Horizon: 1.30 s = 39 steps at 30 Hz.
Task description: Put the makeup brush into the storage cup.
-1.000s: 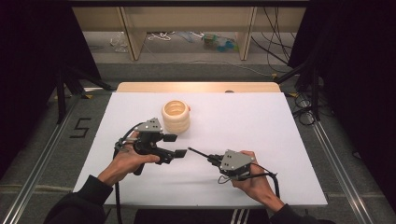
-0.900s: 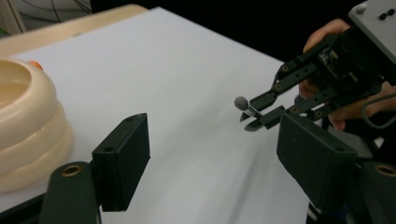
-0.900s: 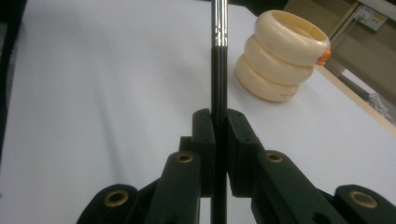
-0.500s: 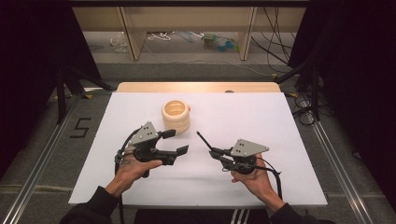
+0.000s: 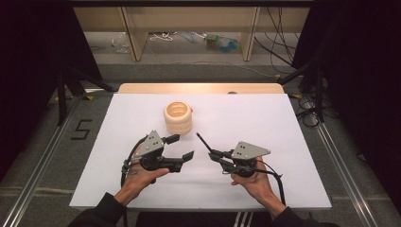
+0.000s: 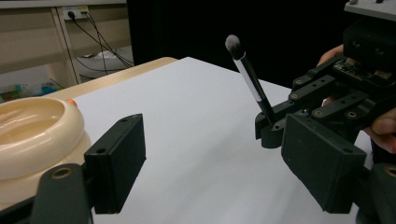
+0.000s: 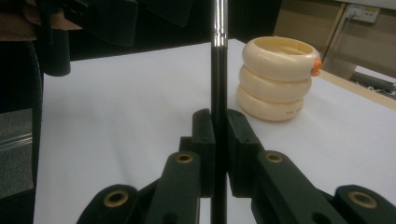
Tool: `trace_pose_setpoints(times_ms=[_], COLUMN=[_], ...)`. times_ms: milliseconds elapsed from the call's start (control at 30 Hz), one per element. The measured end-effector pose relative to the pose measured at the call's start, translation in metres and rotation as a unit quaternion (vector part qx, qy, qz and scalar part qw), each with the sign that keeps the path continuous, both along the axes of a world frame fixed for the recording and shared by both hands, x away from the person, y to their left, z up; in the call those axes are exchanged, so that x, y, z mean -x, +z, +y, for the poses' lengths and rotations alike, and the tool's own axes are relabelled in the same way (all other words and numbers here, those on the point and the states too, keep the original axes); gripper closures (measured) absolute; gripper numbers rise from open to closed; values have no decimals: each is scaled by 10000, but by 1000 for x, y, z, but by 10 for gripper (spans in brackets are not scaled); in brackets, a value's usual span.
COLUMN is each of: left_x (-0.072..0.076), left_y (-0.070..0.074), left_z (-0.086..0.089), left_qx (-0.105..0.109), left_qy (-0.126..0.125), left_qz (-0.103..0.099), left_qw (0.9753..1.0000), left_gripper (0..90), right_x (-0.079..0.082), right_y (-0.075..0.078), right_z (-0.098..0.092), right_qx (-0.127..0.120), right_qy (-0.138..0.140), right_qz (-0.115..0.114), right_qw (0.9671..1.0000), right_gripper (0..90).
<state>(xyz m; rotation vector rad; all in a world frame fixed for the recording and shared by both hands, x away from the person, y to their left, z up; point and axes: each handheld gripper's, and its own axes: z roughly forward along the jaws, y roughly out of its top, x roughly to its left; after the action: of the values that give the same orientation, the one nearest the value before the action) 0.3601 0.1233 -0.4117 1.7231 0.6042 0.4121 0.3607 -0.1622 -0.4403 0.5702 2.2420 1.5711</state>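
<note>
White table (image 5: 283, 142) carries the cream ringed holder (image 5: 178, 117) ahead of us, nearer our left gripper (image 5: 178, 147), whose jaws stand wide and empty, while our right gripper (image 5: 215, 153) clamps the brush (image 5: 204, 142), its long axis pointing up toward the holder.

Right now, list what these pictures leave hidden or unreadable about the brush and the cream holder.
- Brush tip: cut off by the top edge in the right gripper view; tiny in the high view.
- Brush handle's lower end: hidden between the right tool jaws.
- Inside of the cream holder: cut off by the left edge in the left gripper view; too small in the high view.
- Small red print low on the holder: too small to read.
</note>
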Motion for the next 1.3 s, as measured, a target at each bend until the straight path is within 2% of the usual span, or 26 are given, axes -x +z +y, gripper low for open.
trace_pose_setpoints(times_ms=[100, 167, 300, 600, 700, 767, 967, 1067, 1167, 1233, 1300], left_x=[2, 3, 5, 7, 8, 7, 6, 7, 7, 7, 5], left_y=[-2, -3, -4, -7, -7, -7, -8, -8, -8, -8, -9], left_z=[-3, -4, -7, -11, -12, -12, -12, -11, -11, -11, -9], left_qx=[90, 134, 210, 255, 366, 323, 381, 391, 474, 483, 451], left_qy=[1, -9, 7, 41, 77, 57, 92, 67, 92, 79, -5], left_qz=[170, 219, 350, 357, 419, 347, 409, 362, 422, 426, 357], left_qw=[9998, 9997, 9992, 9990, 9984, 9989, 9984, 9986, 9979, 9979, 9983], left_gripper=[209, 207, 187, 182, 180, 180, 196, 225, 259, 283, 312], right_x=[0, 1, 3, 5, 5, 5, 5, 5, 5, 6, 5], right_y=[0, 0, -2, -3, -4, -4, -4, -5, -5, -4, -3], right_z=[3, 4, 8, 17, 19, 21, 27, 31, 34, 35, 37], right_qx=[1, 13, -27, -82, -58, -40, -101, -121, -196, -141, -162], right_qy=[37, 83, 108, 248, 234, 264, 262, 279, 330, 313, 309], right_qz=[-37, 19, -24, 6, -34, -19, -7, -27, -52, -53, -79], right_qw=[10000, 10000, 9999, 9997, 9997, 9996, 9996, 9995, 9992, 9994, 9994], right_gripper=[837, 837, 837, 837, 837, 837, 837, 837, 837, 837, 837])
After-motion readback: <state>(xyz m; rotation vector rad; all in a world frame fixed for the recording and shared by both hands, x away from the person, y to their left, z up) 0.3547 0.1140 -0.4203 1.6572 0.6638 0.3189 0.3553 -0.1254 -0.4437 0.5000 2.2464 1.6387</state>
